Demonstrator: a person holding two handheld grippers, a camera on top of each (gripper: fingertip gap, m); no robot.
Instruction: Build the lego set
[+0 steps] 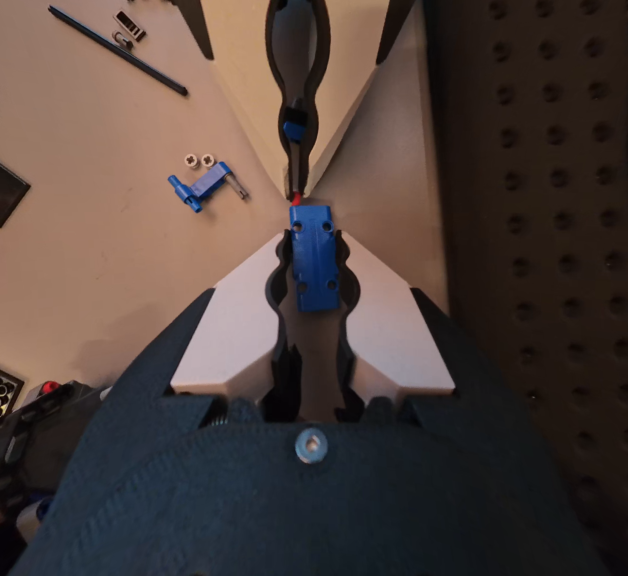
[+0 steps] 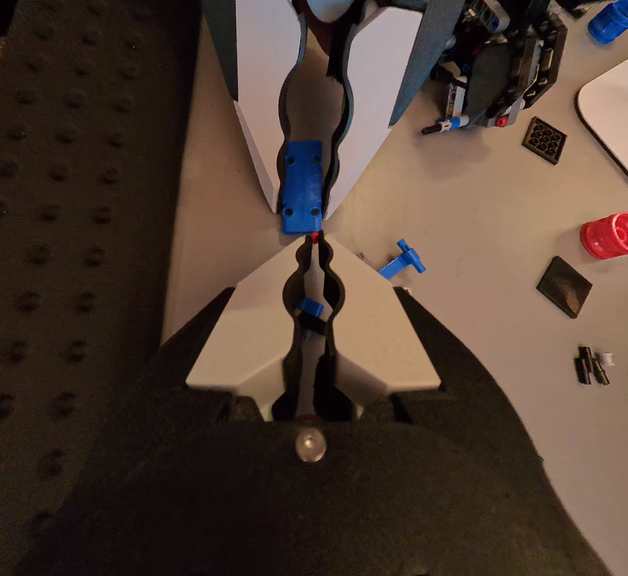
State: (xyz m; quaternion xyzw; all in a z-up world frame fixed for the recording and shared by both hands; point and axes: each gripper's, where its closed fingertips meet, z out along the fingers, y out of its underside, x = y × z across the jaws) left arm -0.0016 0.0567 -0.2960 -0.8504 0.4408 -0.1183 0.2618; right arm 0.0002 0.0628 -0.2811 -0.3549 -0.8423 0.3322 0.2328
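step: mating two held parts in the air; the left tool [image 1: 314,236] and right tool [image 2: 314,240] meet tip to tip over the tabletop [image 1: 102,270].
left tool: narrowed onto a blue panel [image 1: 314,257], which sticks out past its tips; the panel has four holes.
right tool: closed on a thin red pin [image 2: 315,237] at its very tips; a blue piece [image 2: 311,308] with a black band sits deeper between its fingers, and i cannot tell if that belongs to the same part.
pin: touching or just short of the panel's end edge, toward one corner; which it is i cannot tell.
next move: probably line the pin up with a hole in the panel and press in; the pin is held by little, so it could tilt or slip under the push.
beside the panel, left view: one blue crank piece [image 1: 204,185], two grey bushes [image 1: 199,162] touching each other, one long black axle [image 1: 119,49] farther off.
beside the panel, right view: one half-built model [image 2: 503,60], one red wheel hub [image 2: 605,236], one blue hub [image 2: 608,22], two dark square plates [image 2: 543,139].
other side of the panel: dark perforated mat [image 1: 543,185].
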